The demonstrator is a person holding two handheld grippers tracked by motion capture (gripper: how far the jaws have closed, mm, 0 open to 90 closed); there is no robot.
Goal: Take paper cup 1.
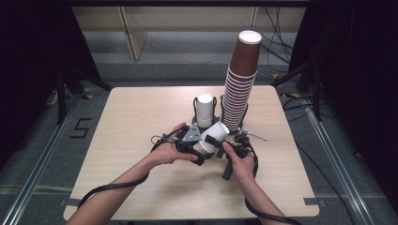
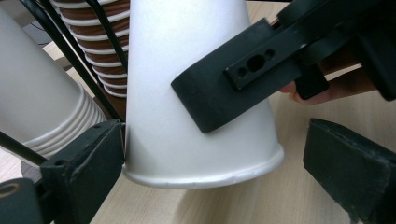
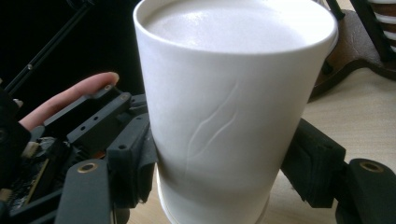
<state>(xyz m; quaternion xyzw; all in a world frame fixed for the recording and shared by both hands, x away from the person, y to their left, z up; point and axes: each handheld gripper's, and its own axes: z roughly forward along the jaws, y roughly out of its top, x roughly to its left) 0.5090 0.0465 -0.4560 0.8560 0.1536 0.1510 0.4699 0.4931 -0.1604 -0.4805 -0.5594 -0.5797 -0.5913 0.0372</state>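
High view is showing both forearms coming in from the counter's near edge and meeting around a tilted white cup (image 1: 213,136) near the middle of the counter (image 1: 141,117), slightly toward the right edge. Behind it, toward the far edge, a black wire holder (image 1: 196,112) is carrying a short stack of white cups (image 1: 204,108), and just beside that a tall stack of brown cups (image 1: 240,79) is leaning slightly. A small metal part (image 1: 253,136) is lying on the counter near the brown stack's foot.

Right gripper view is giving what the high view is not: a crease running down the white cup's (image 3: 224,107) wall, and the right tongs (image 3: 224,163) pinching the cup from both sides, pads pressing into its wall. A fingertip (image 3: 70,95) of the other hand is showing beyond the left-hand jaw.

Left gripper view is looking at the cup (image 2: 187,93) rim-down, its rolled lip hanging just above the wood. The left tongs (image 2: 212,163) are standing spread around the rim, one jaw right beside the lip, the other well apart from it. One jaw of the right tongs is lying across the cup's wall.

Both hands are sitting low, wrists nearly level, the left hand (image 1: 171,150) curled over its grey plate, the right hand (image 1: 241,166) gripping from below.

No readable writing is showing on the cups; a floor mark left of the counter is looking like a "5" (image 1: 80,127).
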